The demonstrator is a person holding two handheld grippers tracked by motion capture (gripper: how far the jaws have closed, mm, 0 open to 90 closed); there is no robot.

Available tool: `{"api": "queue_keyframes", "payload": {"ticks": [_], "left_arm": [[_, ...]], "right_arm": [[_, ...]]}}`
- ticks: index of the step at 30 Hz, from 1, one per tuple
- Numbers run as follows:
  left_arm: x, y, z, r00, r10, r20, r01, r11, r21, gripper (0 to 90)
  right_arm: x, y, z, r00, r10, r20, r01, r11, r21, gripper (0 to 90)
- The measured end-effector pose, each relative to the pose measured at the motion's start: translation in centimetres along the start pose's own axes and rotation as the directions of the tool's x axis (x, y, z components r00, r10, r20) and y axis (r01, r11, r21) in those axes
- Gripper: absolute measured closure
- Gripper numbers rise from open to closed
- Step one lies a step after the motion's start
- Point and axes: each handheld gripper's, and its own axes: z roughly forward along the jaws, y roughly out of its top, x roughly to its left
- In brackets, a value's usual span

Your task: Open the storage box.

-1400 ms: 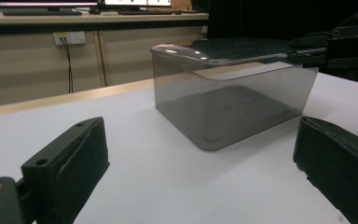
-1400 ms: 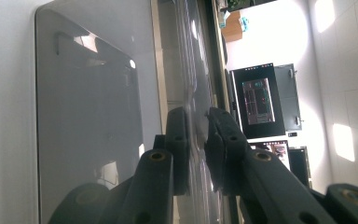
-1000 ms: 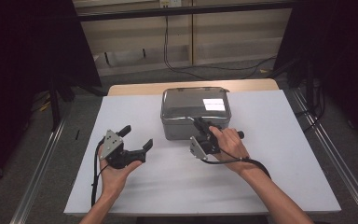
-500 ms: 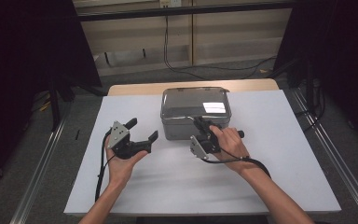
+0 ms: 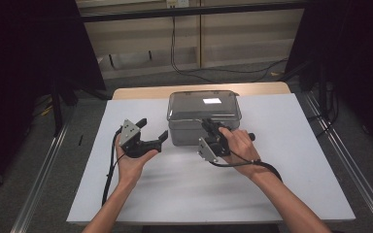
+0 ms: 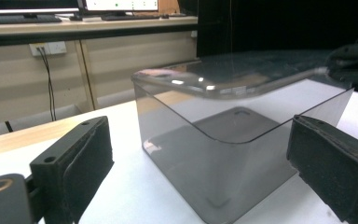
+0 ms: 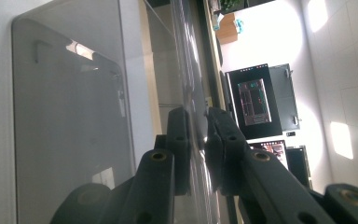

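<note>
So we've got a smoky clear plastic box (image 5: 204,116) sitting on the white table (image 5: 272,184), up toward the far edge and roughly centred between the left and right edges. Its lid (image 5: 203,105) is on top, and there's a bright glare patch on it in the high view.

Our right claw (image 5: 209,127) is at the near side of the box, right at the lid's front rim. From the right gripper view the two black jaws are pinched together on that thin clear lid edge (image 7: 196,135), with the pads pressing on it from both sides, so it's clamped on the lid. The right hand (image 5: 235,144) wraps around the tool just in front of the box.

Our left claw (image 5: 151,130) is off to the left of the box, near its near-left corner but not touching it. Its jaws are spread wide apart with nothing between the pads; in the left gripper view we look straight at the rounded corner of the box (image 6: 219,135) framed between them. The left hand (image 5: 132,158) is holding it above the table, with the cable (image 5: 109,170) trailing back toward the near edge.
</note>
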Motion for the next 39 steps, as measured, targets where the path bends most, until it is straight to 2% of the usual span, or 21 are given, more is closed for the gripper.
{"api": "queue_keyframes", "payload": {"ticks": [11,13,17,18,26,31,33,37,39], "left_arm": [[0.5,0.1,1.5,1.0,0.001,-0.009,-0.001,1.0,-0.005,9.9],[0.6,0.3,2.0,0.9996,0.01,-0.026,-0.01,0.9999,-0.007,10.1],[0.7,0.6,2.7,0.9999,-0.001,-0.013,0.001,1.0,-0.01,13.3],[0.7,0.7,3.0,0.9994,0.026,-0.022,-0.026,0.9996,-0.012,15.2],[0.8,1.1,4.5,0.9992,0.032,-0.023,-0.032,0.9994,-0.013,17.0],[0.6,0.7,5.1,0.9992,0.034,-0.023,-0.034,0.9994,0.0,18.0],[0.6,0.6,5.5,0.9991,0.038,-0.021,-0.038,0.9992,-0.007,22.5],[0.5,0.6,5.7,0.999,0.038,-0.023,-0.039,0.9992,-0.014,22.7],[0.4,0.8,5.8,0.9981,0.053,-0.031,-0.053,0.9984,-0.02,22.8]], "right_arm": [[-0.4,0.1,0.0,0.9999,0.006,0.008,-0.006,1.0,-0.003,79.8],[-0.6,0.1,0.0,0.9999,0.007,0.012,-0.007,1.0,-0.004,79.9],[-0.8,0.1,0.0,0.9999,0.006,0.012,-0.006,1.0,-0.006,80.0],[-0.9,0.1,0.0,0.9999,0.005,0.013,-0.005,1.0,-0.007,80.0],[-0.9,0.1,0.1,0.9999,0.006,0.009,-0.006,1.0,-0.01,79.8],[-0.9,0.1,0.1,0.9999,0.007,0.012,-0.007,1.0,-0.01,79.8],[-0.9,0.1,0.1,0.9999,0.003,0.011,-0.003,1.0,-0.01,79.8],[-0.9,0.1,0.1,0.9999,0.003,0.012,-0.003,1.0,-0.012,79.7],[-0.8,0.1,0.1,0.9999,0.006,0.009,-0.006,1.0,-0.009,79.4]]}}
